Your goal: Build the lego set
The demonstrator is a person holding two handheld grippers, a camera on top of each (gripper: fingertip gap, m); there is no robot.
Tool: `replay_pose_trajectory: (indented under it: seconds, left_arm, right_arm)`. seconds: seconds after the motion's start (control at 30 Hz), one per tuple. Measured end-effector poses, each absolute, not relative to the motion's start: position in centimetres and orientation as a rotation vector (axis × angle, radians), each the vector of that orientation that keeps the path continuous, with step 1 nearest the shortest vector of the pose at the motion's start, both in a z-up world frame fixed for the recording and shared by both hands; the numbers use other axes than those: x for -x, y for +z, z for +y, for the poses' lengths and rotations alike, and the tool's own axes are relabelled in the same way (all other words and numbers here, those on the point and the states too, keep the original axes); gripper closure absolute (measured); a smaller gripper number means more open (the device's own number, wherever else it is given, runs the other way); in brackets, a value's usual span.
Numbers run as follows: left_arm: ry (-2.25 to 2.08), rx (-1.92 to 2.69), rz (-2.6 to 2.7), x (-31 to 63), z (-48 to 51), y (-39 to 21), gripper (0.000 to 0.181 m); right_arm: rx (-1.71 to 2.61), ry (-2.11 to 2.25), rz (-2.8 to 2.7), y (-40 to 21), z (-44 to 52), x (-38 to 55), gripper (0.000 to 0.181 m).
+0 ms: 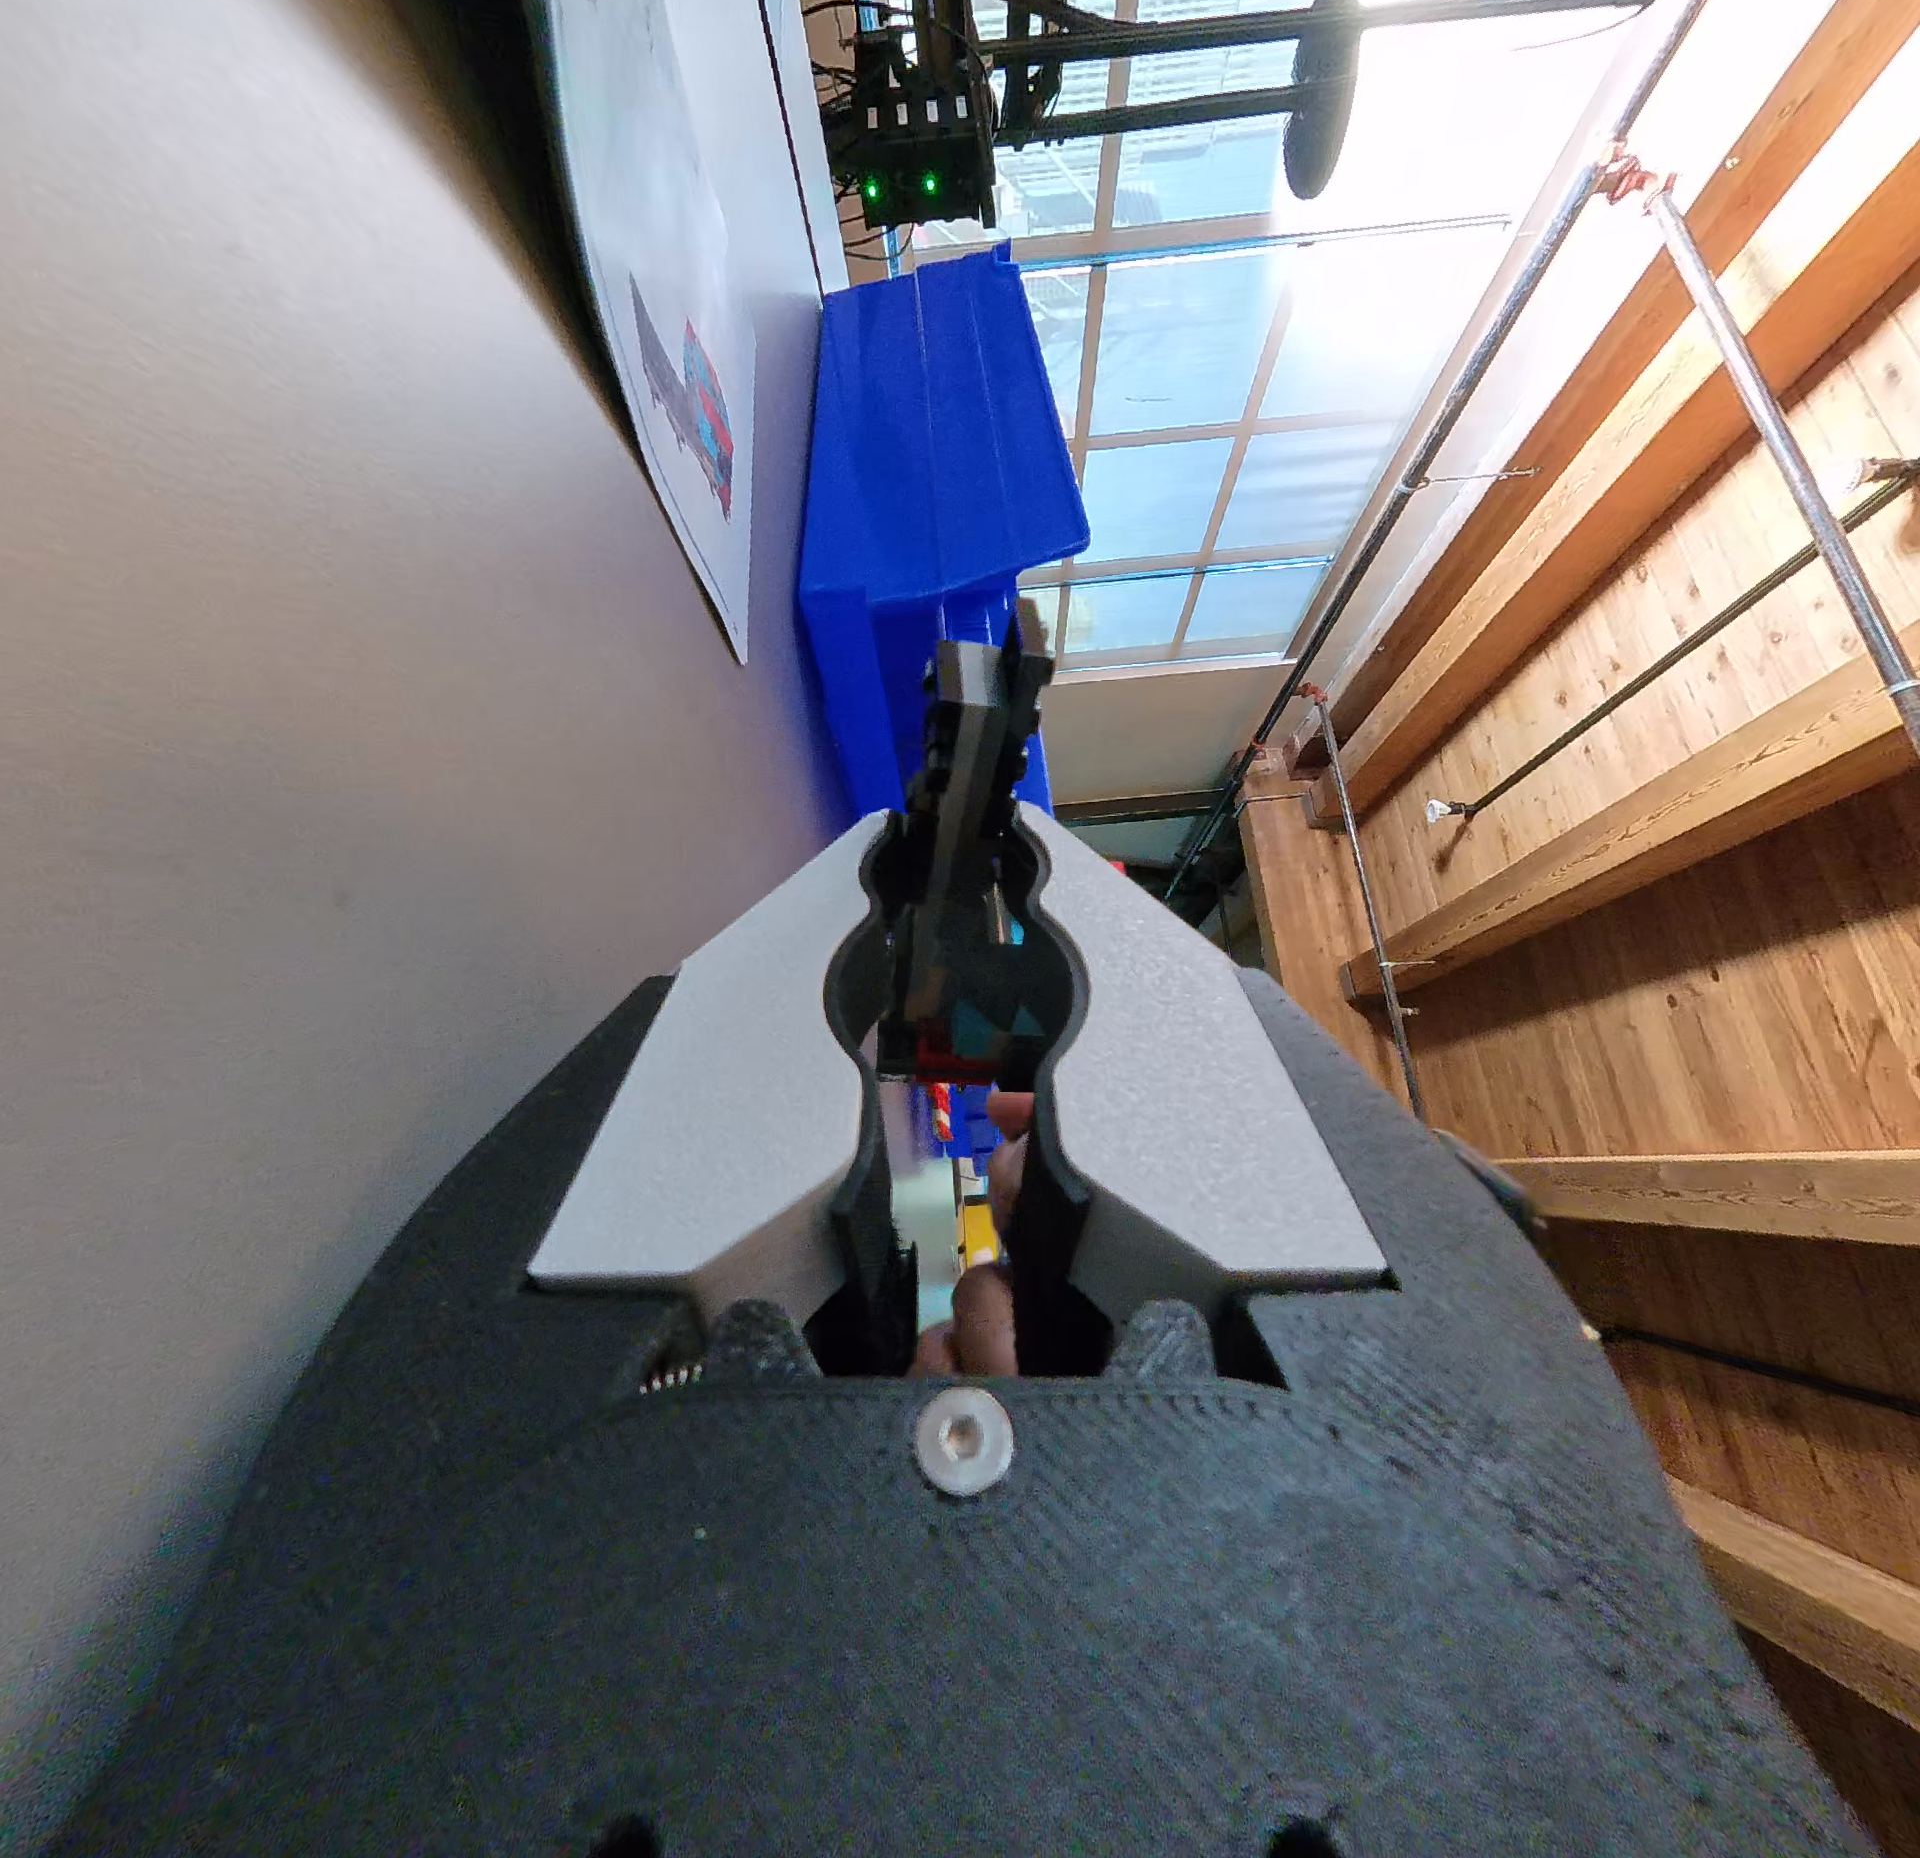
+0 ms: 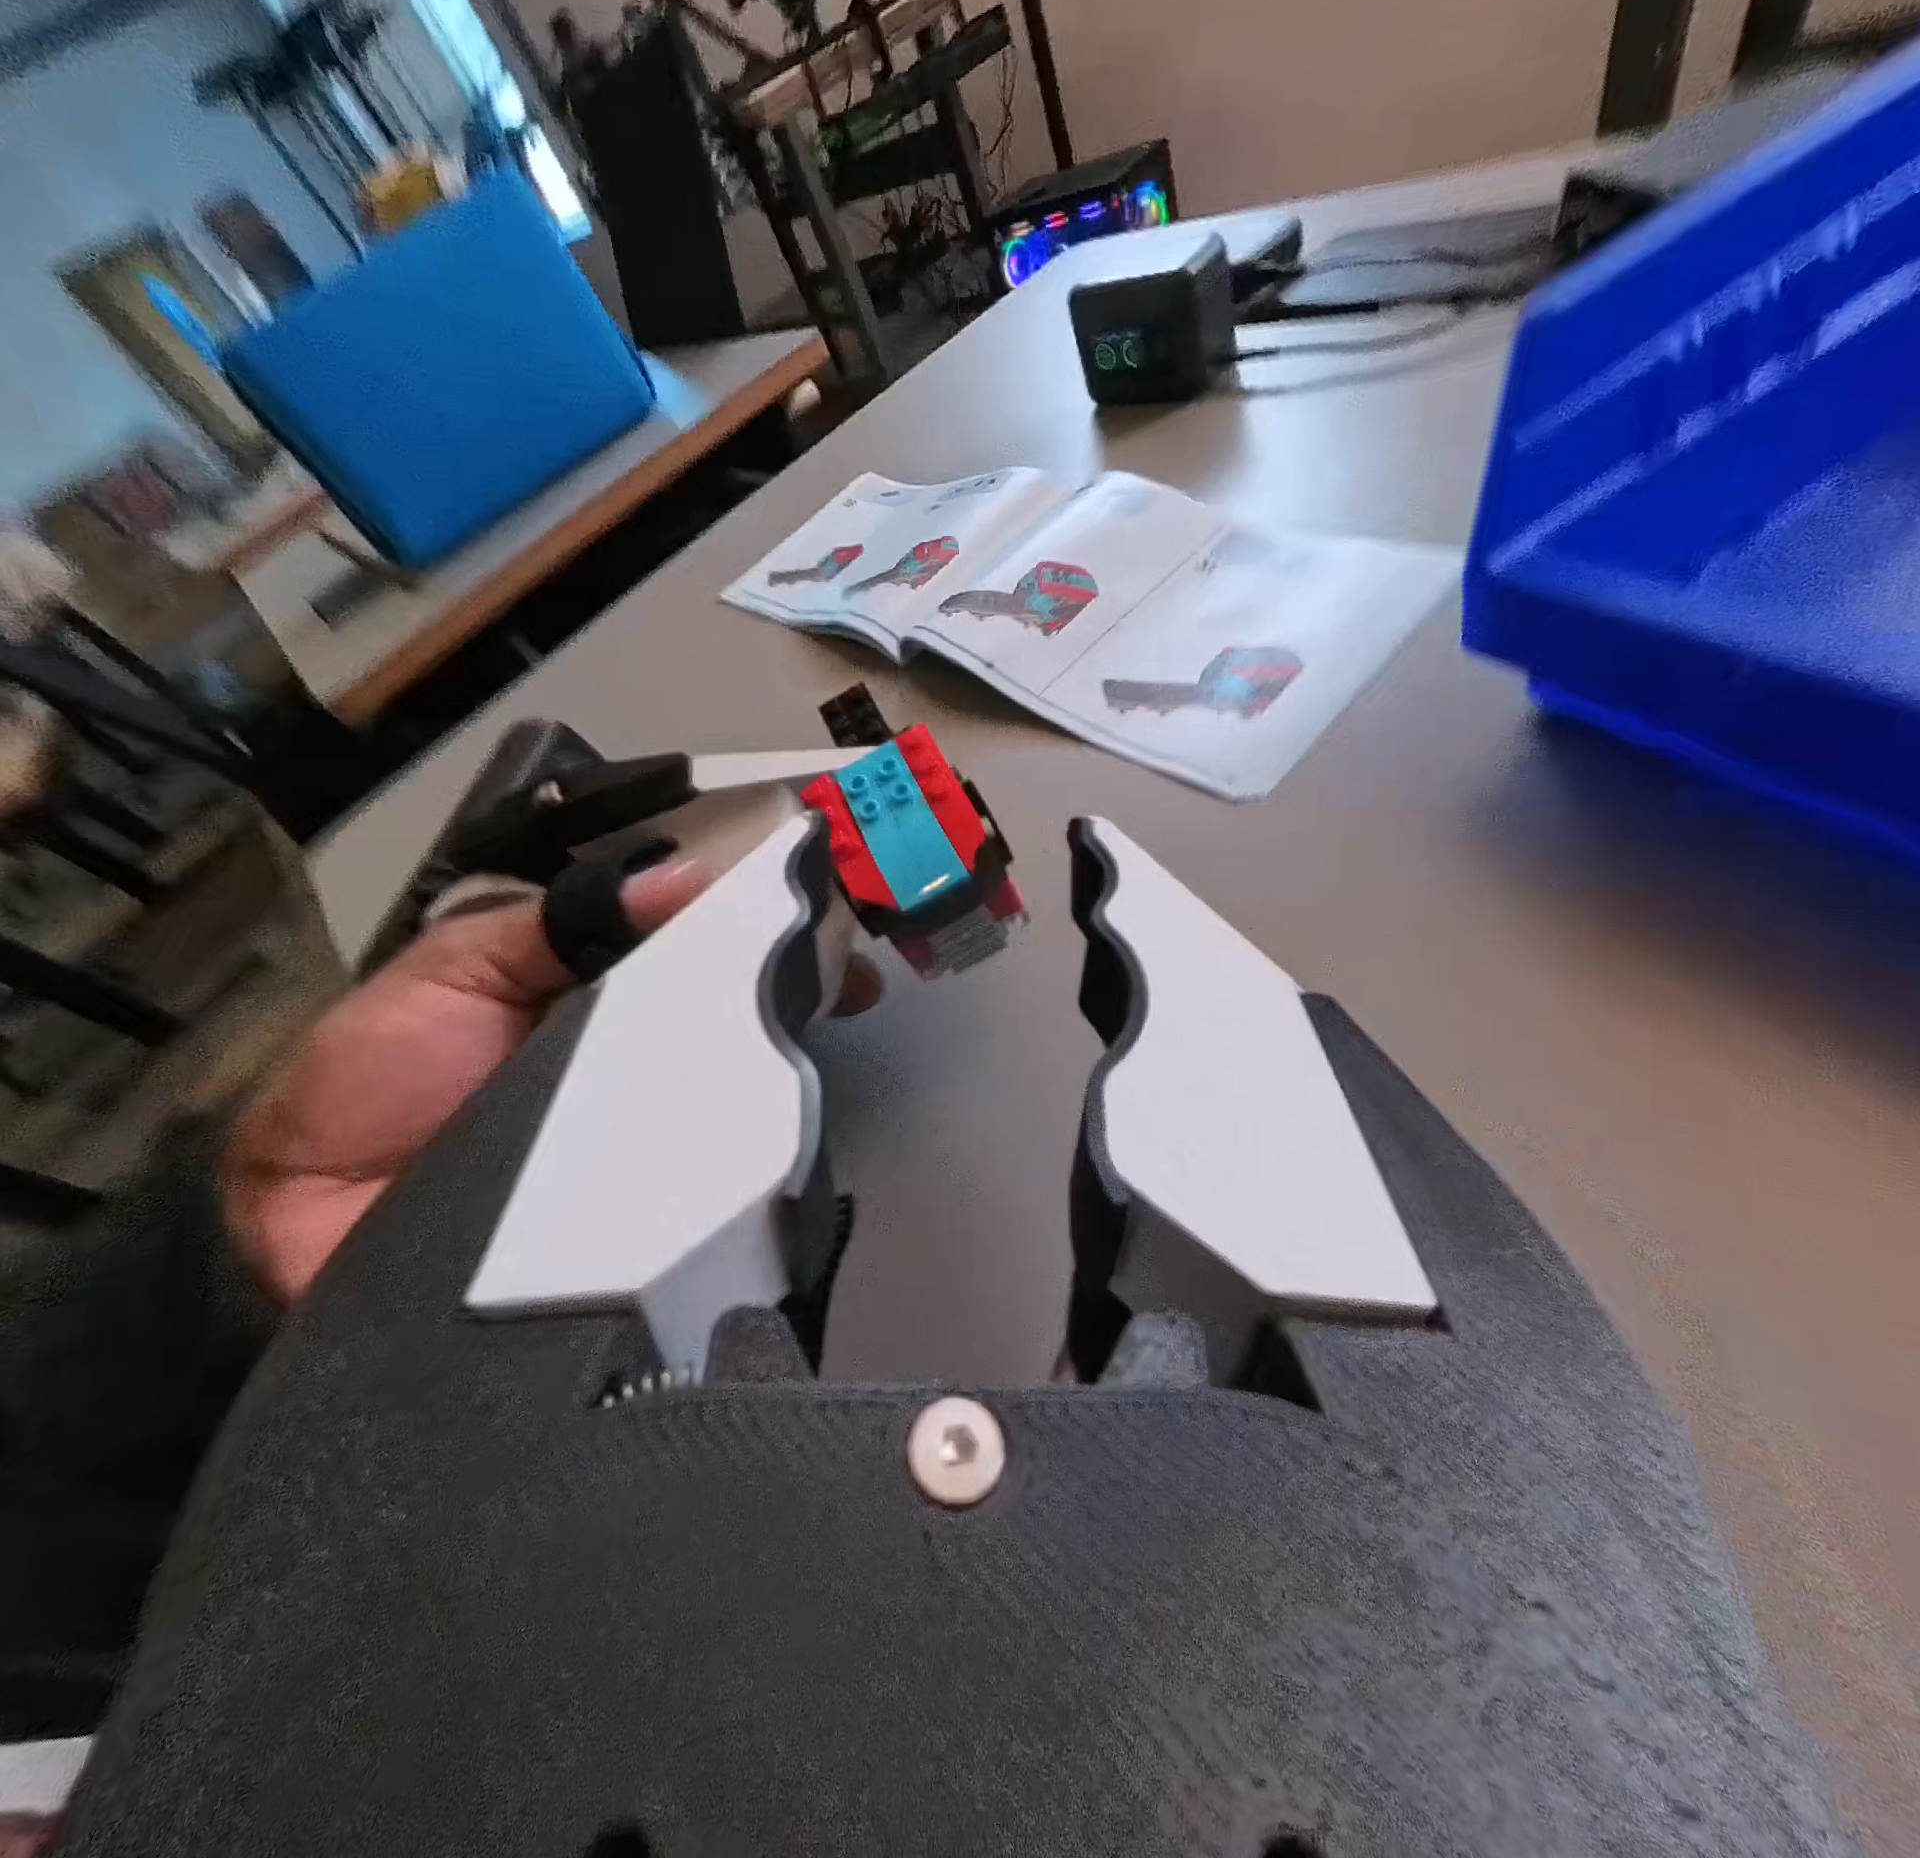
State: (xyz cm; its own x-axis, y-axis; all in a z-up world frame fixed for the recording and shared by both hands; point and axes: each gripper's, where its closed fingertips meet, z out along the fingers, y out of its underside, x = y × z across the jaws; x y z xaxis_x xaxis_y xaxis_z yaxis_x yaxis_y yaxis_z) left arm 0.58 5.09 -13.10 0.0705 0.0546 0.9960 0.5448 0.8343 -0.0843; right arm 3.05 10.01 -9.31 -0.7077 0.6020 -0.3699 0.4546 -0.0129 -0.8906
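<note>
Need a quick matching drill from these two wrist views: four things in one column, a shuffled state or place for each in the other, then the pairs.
Things:
1. left gripper
2. right gripper
3. instruction booklet
4. blue bin

States or places:
A. lying open on the table
B. fingers apart, holding nothing
C. standing at the right edge of the right wrist view
D. fingers closed on the lego model

Pairs: 1-D, 2-B, 3-A, 4-C
</note>
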Motion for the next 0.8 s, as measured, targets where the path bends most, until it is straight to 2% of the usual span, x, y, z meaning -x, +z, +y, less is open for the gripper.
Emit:
replay_pose_trajectory:
  seconds: [0.13, 0.23, 0.8]
  left_arm:
    - [-0.396, 0.497, -1.466, -0.6, 5.0, -13.0, 0.164]
    - [-0.398, 0.498, -1.462, -0.6, 5.0, -13.0, 0.164]
    - [-0.406, 0.500, -1.410, -0.8, 5.1, -11.9, 0.165]
  right_arm:
    - [1.655, 2.146, -2.002, -10.8, 10.0, -3.7, 0.116]
    - [1.886, 2.283, -1.932, -12.0, 9.1, -4.0, 0.105]
    - [1.994, 2.425, -1.938, -11.6, 6.2, -4.6, 0.103]
